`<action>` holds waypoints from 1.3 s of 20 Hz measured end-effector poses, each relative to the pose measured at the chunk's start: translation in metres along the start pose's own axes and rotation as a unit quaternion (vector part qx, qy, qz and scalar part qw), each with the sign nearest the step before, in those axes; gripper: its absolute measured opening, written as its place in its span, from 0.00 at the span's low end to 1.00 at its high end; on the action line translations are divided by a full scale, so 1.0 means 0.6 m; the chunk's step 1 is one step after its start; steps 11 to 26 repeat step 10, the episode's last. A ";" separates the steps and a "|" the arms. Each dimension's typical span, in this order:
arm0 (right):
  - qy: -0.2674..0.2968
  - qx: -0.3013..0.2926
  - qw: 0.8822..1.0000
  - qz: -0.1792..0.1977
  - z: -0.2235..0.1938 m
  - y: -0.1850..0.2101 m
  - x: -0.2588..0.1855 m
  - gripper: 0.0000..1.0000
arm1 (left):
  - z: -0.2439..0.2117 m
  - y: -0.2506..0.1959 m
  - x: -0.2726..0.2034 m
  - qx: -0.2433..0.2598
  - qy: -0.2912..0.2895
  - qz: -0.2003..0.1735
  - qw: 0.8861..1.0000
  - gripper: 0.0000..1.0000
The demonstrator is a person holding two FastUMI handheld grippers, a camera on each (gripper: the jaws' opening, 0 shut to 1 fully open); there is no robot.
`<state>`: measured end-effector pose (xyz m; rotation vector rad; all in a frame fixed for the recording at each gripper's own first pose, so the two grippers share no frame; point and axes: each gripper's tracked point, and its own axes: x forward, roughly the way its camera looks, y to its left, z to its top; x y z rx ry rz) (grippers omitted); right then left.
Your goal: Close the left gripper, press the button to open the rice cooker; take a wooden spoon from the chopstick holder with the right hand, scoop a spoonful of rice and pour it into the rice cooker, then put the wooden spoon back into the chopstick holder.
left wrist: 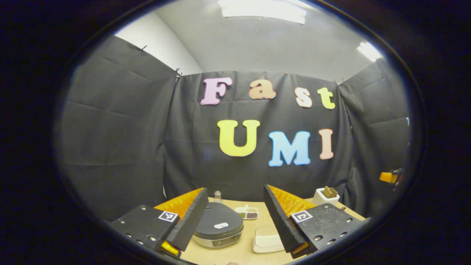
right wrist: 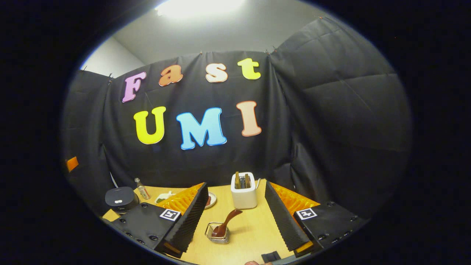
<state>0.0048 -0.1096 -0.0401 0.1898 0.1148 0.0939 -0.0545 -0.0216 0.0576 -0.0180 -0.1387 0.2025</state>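
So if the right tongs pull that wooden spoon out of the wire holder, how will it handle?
The wooden spoon looks rigid and probably light. Its handle leans right, so it may swing when gripped. The small wire holder seems light and could tip or slide with it.

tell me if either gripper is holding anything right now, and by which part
Nothing is held. The left gripper and the right gripper both have open jaws with nothing between them.
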 end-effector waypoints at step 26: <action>-0.016 -0.023 1.000 0.011 0.011 0.038 -0.034 0.98 | -0.049 0.016 0.007 0.003 0.034 -0.006 0.999 0.94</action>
